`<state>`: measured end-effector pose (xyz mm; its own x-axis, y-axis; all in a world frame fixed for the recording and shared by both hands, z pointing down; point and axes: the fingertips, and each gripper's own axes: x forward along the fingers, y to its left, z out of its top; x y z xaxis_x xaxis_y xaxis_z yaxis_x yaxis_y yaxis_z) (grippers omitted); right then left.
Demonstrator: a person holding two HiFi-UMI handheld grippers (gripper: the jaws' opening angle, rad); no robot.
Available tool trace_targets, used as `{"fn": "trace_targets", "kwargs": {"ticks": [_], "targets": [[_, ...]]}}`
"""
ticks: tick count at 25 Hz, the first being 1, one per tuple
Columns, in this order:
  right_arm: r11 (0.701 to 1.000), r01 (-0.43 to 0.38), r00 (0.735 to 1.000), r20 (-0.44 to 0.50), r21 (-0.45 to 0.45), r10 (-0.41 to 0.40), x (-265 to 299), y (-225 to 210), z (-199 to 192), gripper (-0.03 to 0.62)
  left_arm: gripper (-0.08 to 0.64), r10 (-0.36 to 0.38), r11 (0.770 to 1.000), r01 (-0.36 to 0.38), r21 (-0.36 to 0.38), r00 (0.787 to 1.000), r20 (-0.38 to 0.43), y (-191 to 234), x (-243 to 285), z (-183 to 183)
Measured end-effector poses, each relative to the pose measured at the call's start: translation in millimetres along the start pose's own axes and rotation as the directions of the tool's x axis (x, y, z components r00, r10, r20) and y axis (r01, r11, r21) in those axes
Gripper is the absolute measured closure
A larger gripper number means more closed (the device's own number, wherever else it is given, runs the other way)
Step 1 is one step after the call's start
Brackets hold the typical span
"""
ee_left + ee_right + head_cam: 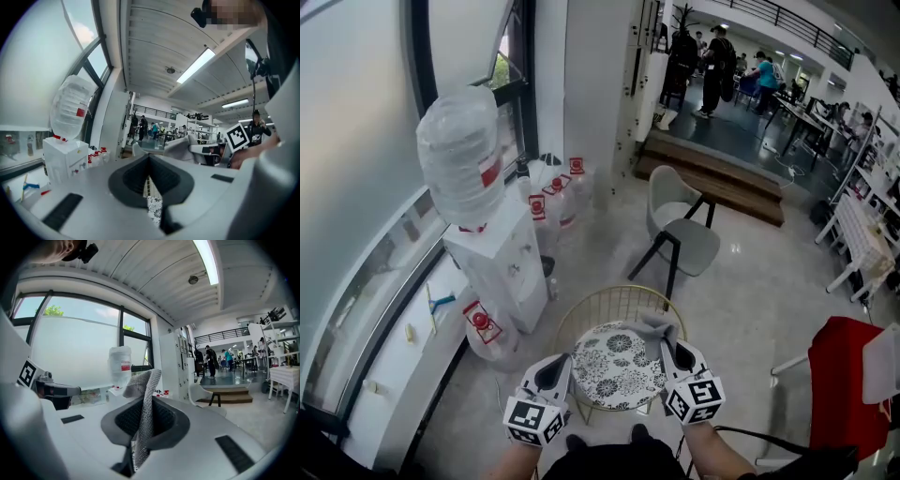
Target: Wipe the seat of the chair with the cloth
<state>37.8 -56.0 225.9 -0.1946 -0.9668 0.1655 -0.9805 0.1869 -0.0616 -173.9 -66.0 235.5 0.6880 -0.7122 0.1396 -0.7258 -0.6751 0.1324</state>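
Observation:
The chair's round seat [614, 366] has a black-and-white floral pad and a gold wire back [609, 305]; it stands just in front of me in the head view. My right gripper [673, 354] hovers over the seat's right edge, shut on a grey knitted cloth [654, 328] that sticks out past its tips. The right gripper view shows the cloth [145, 399] pinched between the jaws and standing up from them. At the seat's left edge, my left gripper [551, 373] is shut and holds nothing. A sliver of the floral seat [154, 208] shows below its jaws [150, 180].
A white water dispenser [492, 253] with a large bottle [461, 155] stands to the left by the window, with spare bottles [553, 202] behind it. A grey chair [680, 230] is ahead, a red chair [853, 384] at right, and a wooden step [712, 173] further back.

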Motion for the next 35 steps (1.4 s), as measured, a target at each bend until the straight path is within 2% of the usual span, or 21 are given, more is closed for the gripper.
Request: {"fn": "trace_targets", "kwargs": {"ticks": [3, 12, 18, 24, 35], "targets": [[0.999, -0.013, 1.0, -0.005, -0.043, 0.013, -8, -11, 2, 0.566, 0.552, 0.021, 1.0, -0.021, 0.015, 1.0, 0.006, -8, 1, 6], [0.996, -0.083, 0.996, 0.037, -0.031, 0.084, -21, -44, 35, 0.566, 0.552, 0.064, 0.997, -0.065, 0.029, 0.997, 0.047, -42, 24, 41], [0.994, -0.1, 0.994, 0.039, -0.034, 0.102, -31, -61, 39, 0.566, 0.552, 0.09, 0.995, -0.092, 0.036, 0.995, 0.052, -62, 27, 43], [0.994, -0.107, 0.991, 0.083, -0.035, 0.11, -33, -62, 51, 0.566, 0.552, 0.133, 0.99, -0.135, 0.04, 0.989, 0.061, -61, 27, 43], [0.993, -0.12, 0.987, 0.101, -0.015, 0.121, -36, -62, 61, 0.566, 0.552, 0.155, 0.987, -0.158, 0.018, 0.982, 0.104, -64, 20, 54]]}}
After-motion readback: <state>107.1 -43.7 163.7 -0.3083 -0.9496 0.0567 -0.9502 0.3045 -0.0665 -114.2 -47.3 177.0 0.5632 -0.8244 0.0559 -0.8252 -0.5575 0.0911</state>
